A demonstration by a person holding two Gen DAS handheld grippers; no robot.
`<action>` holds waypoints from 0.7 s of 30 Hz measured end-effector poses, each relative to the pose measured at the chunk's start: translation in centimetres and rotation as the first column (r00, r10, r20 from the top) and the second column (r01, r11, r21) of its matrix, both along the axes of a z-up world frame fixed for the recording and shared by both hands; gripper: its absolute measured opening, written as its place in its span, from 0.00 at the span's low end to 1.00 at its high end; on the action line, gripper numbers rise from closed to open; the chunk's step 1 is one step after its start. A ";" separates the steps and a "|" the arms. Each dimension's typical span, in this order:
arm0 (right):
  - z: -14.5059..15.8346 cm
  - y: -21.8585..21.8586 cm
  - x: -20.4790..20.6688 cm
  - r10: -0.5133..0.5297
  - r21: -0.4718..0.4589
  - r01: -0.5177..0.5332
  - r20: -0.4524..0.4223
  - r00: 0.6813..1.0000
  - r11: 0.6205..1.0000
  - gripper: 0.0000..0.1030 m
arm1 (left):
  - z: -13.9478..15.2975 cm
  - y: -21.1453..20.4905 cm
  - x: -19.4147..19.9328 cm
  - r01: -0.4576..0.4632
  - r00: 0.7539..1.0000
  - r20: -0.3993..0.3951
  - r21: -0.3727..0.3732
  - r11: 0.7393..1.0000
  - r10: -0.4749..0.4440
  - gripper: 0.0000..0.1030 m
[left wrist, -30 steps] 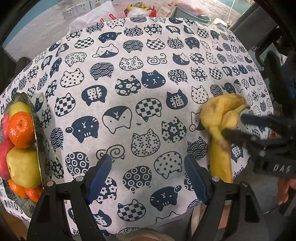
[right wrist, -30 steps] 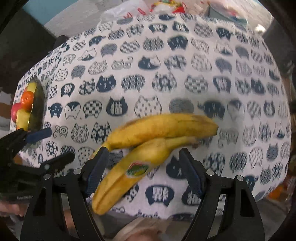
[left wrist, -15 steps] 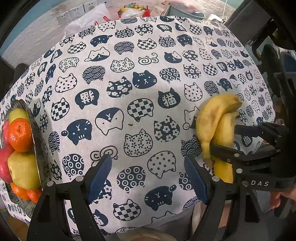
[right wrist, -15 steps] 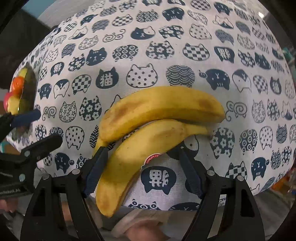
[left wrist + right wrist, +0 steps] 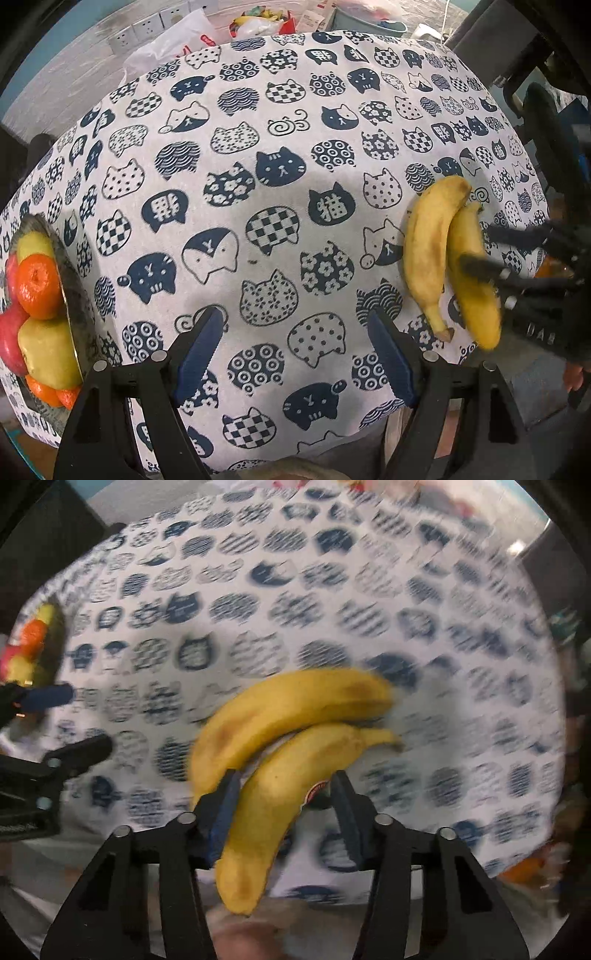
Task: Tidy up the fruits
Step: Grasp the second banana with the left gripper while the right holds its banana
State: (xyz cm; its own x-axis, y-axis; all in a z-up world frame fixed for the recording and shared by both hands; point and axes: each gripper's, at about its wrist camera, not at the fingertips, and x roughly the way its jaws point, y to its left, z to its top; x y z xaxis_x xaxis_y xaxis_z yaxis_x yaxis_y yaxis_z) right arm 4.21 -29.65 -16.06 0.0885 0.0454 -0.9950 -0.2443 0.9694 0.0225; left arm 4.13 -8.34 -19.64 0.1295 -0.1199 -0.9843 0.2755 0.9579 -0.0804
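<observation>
As the right tool (image 5: 280,805) has just been closing across the near banana (image 5: 280,794), pinching it crosswise, the bowl (image 5: 70,295) lies far left w/ the spread, empty left tool (image 5: 295,354) nearer it.

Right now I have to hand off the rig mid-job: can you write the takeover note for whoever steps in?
Right gripper: jaws have just been closing around the nearer banana of the joined pair of bananas; the picture is blurred, so a firm grip is not confirmed.
Left gripper: open, holding nothing, above the cat-print tablecloth.
Fruit plate at the table's left edge already holds oranges, green pears and a red apple.
Done: those fruits are on the plate.
Left: confirm the grip and probably carry the bananas over to the plate.
</observation>
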 end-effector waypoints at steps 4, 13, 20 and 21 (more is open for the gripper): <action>-0.1 -3.1 1.2 -0.063 -0.008 0.063 -0.002 0.998 0.998 0.47 | -0.1 -1.2 0.7 0.012 1.000 -0.006 -0.006 1.000 -0.012 0.79; 0.1 -10.7 2.6 -0.311 0.151 0.314 -0.041 0.949 0.937 0.49 | -0.6 -6.0 2.7 0.078 0.997 -0.001 -0.032 0.996 -0.078 0.85; 0.7 -12.9 1.3 -0.354 0.205 0.357 -0.052 0.934 0.911 0.55 | -2.0 -10.0 3.7 0.172 0.985 0.012 -0.003 0.985 -0.172 0.85; 0.7 -13.0 0.9 -0.362 0.216 0.365 -0.057 0.931 0.906 0.56 | -2.2 -10.4 3.7 0.182 0.983 0.011 0.004 0.983 -0.182 0.85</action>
State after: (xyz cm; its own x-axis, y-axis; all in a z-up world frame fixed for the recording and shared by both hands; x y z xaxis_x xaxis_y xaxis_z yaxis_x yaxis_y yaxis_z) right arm 5.16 -42.64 -15.38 0.1253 0.2297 -0.9651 0.1261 0.9612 0.2452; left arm 7.88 -18.72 -21.87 0.1169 -0.1391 -0.9834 0.4459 0.8921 -0.0731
